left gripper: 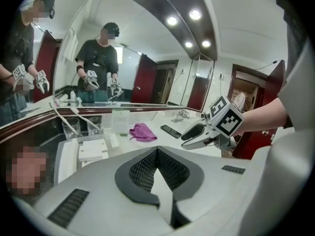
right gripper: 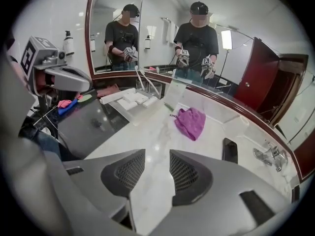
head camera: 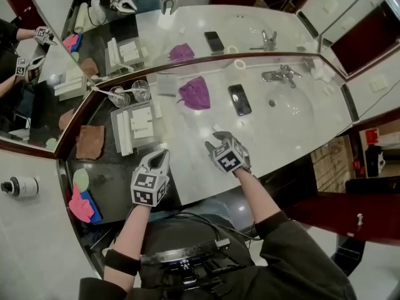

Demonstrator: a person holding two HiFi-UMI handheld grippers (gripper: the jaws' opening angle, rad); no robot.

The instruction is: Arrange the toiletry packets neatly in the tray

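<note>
- Landmark: the tray (head camera: 122, 136), on the dark slab at the left end of the counter. I place everything else from it.
- The toiletry packets (head camera: 142, 122) lie inside the tray. They are white on white, so their edges run together and I can't count them.
- The left gripper (head camera: 164, 155) hangs just in front of the tray's near right corner, clear of it. Its jaws are pressed together with nothing between them.
- The right gripper (head camera: 212, 142) is over bare marble to the right of the tray, well apart from it. Its jaws stand partly spread and only countertop shows through the gap.
- The two glasses (head camera: 128, 94) stand directly behind the tray. Something thin and white leans out of them (too blurred to name).
- The purple cloth (head camera: 195, 92) is behind and to the right of the tray, and the phone (head camera: 240, 99) is farther right again.
- The brown cloth (head camera: 90, 141) lies just left of the tray.
- The pink, blue and green bits (head camera: 81, 202) are bunched together in front and left of the tray. I can't tell what they are.
- In the left gripper view, that gripper's own body hides the tray's near end.
</note>
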